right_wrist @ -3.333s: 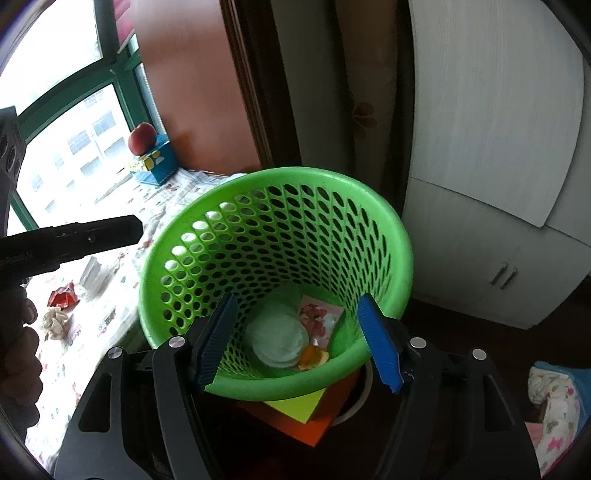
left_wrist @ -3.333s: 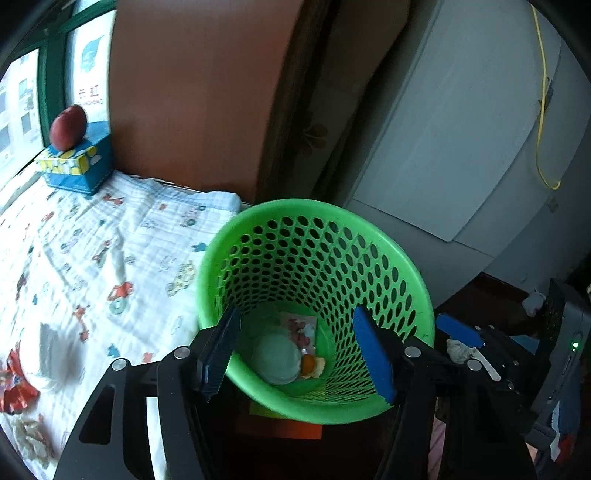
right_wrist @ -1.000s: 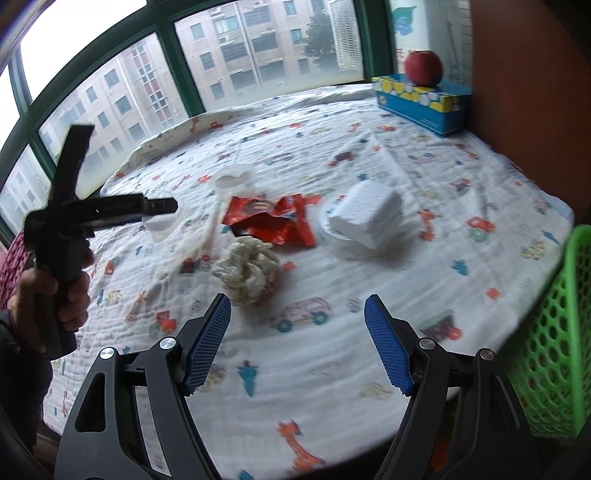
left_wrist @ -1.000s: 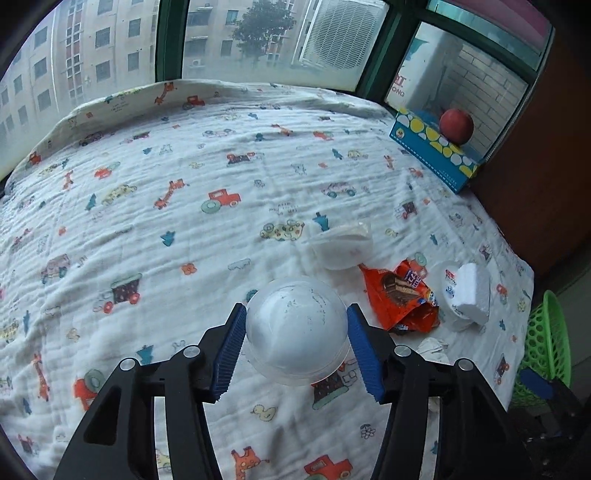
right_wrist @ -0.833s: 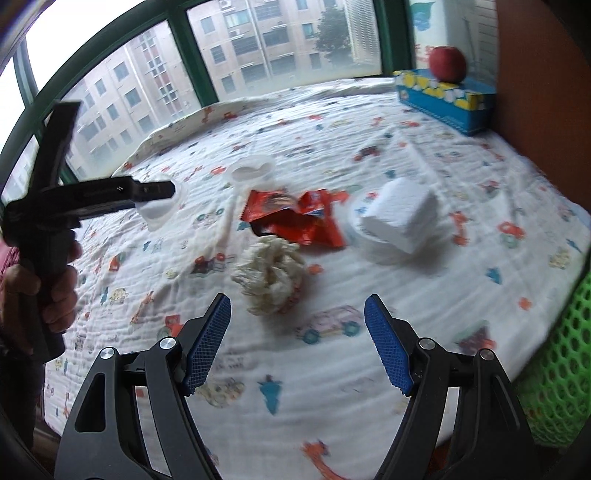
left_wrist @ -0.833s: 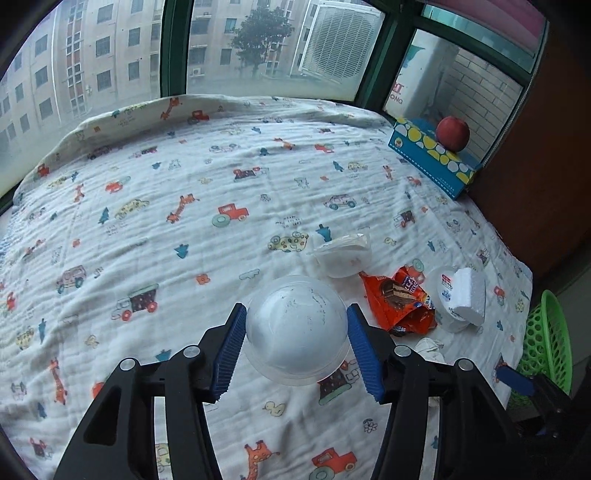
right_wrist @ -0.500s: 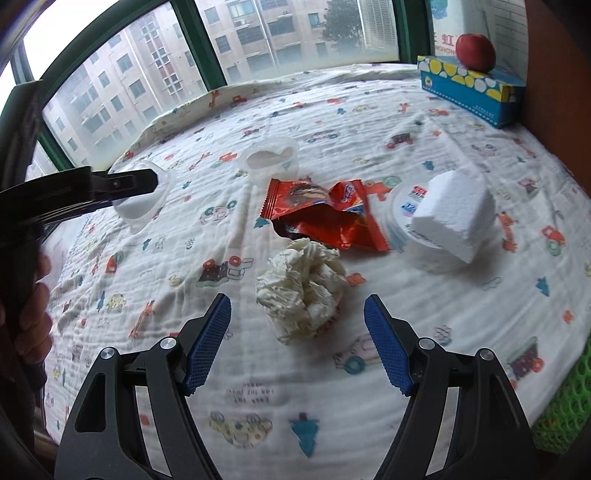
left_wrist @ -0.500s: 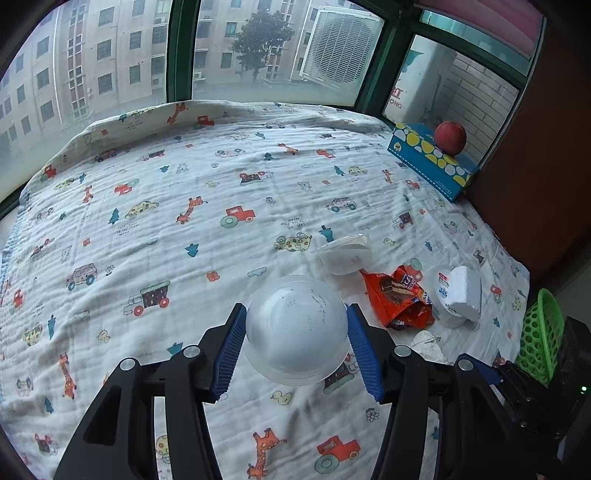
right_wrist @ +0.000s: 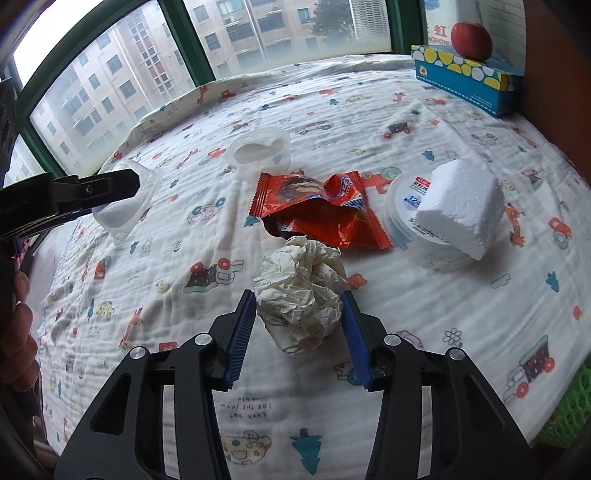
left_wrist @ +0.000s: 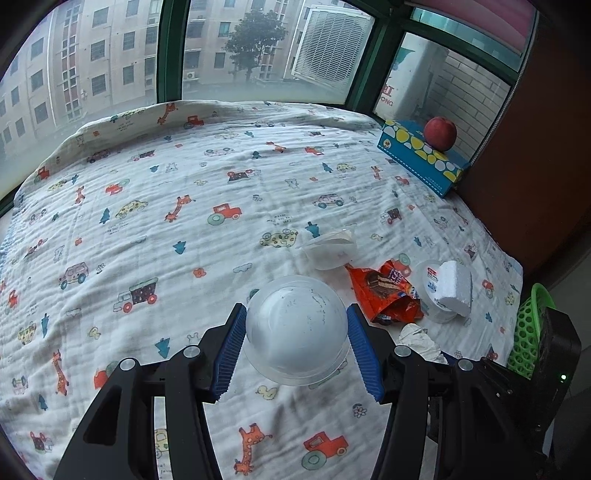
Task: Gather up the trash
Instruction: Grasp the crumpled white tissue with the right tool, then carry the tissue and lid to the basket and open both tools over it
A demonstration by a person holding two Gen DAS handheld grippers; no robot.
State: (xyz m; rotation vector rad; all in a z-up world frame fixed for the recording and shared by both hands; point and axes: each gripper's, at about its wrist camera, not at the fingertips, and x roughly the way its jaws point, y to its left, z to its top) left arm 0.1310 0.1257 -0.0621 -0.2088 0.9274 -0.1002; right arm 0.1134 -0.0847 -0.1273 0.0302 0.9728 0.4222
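My left gripper is shut on a clear plastic cup and holds it above the printed cloth; the cup also shows in the right wrist view. My right gripper has closed in around a crumpled white paper ball, and both pads touch its sides. Beyond the ball lie a red snack wrapper, a white foam block on a round lid, and a second clear cup. The green basket stands past the table's right edge.
A blue tissue box with a red apple on it stands at the far right by the brown wall. The table wears a white cloth with cartoon prints. Windows run along the far side.
Both grippers left the green basket for the table. My left gripper lifted the clear cup. My right gripper moved up to the paper ball and closed on it.
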